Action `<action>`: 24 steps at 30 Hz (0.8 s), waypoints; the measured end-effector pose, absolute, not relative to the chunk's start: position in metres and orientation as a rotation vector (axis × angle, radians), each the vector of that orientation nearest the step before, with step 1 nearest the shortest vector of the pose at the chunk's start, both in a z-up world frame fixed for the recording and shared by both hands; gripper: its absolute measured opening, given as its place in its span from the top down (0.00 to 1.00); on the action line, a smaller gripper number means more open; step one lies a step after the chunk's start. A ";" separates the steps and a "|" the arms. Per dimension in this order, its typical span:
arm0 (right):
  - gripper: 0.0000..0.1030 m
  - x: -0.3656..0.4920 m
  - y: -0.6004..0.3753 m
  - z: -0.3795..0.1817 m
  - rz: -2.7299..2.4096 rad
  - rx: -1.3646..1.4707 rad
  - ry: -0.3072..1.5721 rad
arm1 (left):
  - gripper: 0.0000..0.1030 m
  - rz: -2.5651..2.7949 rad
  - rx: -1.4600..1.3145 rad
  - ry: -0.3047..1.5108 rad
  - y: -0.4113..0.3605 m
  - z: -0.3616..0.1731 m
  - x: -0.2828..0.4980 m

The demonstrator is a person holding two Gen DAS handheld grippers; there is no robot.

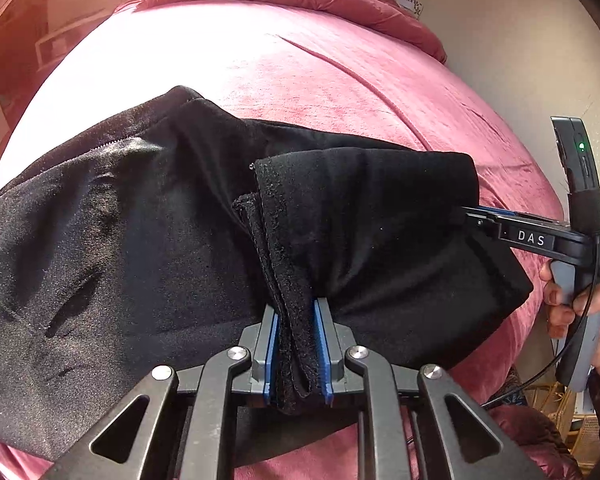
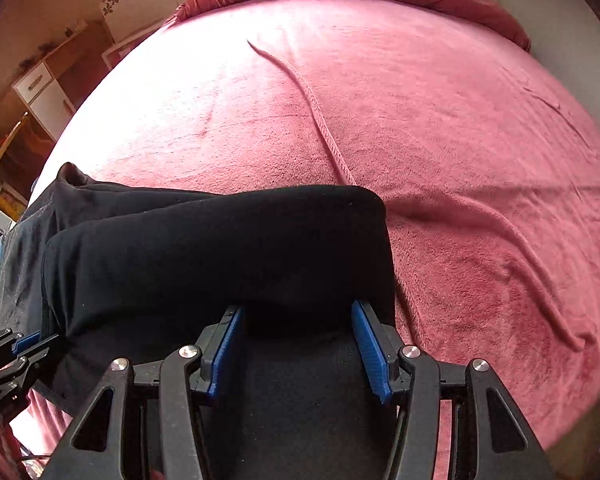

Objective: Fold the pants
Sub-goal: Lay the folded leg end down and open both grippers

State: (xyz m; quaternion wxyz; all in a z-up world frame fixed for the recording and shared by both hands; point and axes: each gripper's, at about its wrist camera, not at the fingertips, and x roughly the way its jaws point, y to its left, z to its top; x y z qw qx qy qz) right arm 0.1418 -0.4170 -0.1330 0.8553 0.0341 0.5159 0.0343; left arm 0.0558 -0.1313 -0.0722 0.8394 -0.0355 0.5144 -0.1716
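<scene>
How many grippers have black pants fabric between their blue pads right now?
2. The left gripper pinches bunched hem edges of the pants; the right gripper stands open around the folded leg.

Left wrist view: looking steeply down, close over black pants.
Right wrist view: likewise.
Shared: pants, pink bedspread.

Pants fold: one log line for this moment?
pants: black, folded over on bed | left gripper: shut on hem | right gripper: open over fold
</scene>
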 end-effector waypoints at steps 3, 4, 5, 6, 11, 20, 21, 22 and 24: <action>0.46 0.132 -0.412 -0.123 0.059 0.058 1.045 | 0.75 -0.344 -0.078 1.068 -0.132 -0.069 0.050; 0.46 0.129 -0.411 -0.118 0.054 0.057 1.025 | 0.75 -0.340 -0.083 1.061 -0.130 -0.066 0.047; 0.46 0.124 -0.409 -0.114 0.051 0.055 1.013 | 0.75 -0.333 -0.087 1.053 -0.129 -0.063 0.045; 0.46 0.119 -0.406 -0.110 0.049 0.050 0.995 | 0.74 -0.328 -0.089 1.047 -0.126 -0.060 0.042; 0.46 0.090 -0.379 -0.093 0.114 0.057 0.939 | 0.71 -0.277 -0.114 1.028 -0.116 -0.048 0.026; 0.46 0.062 -0.296 -0.118 0.313 0.011 1.024 | 0.66 -0.112 -0.431 1.127 -0.031 -0.060 0.005; 0.46 0.063 -0.289 -0.123 0.320 -0.003 1.030 | 0.64 -0.082 -0.487 1.128 -0.016 -0.060 -0.002; 0.46 0.061 -0.282 -0.126 0.320 -0.027 1.028 | 0.62 -0.049 -0.547 1.127 0.001 -0.060 -0.009; 0.45 0.063 -0.276 -0.128 0.319 -0.055 1.023 | 0.61 0.012 -0.668 1.119 0.034 -0.062 -0.022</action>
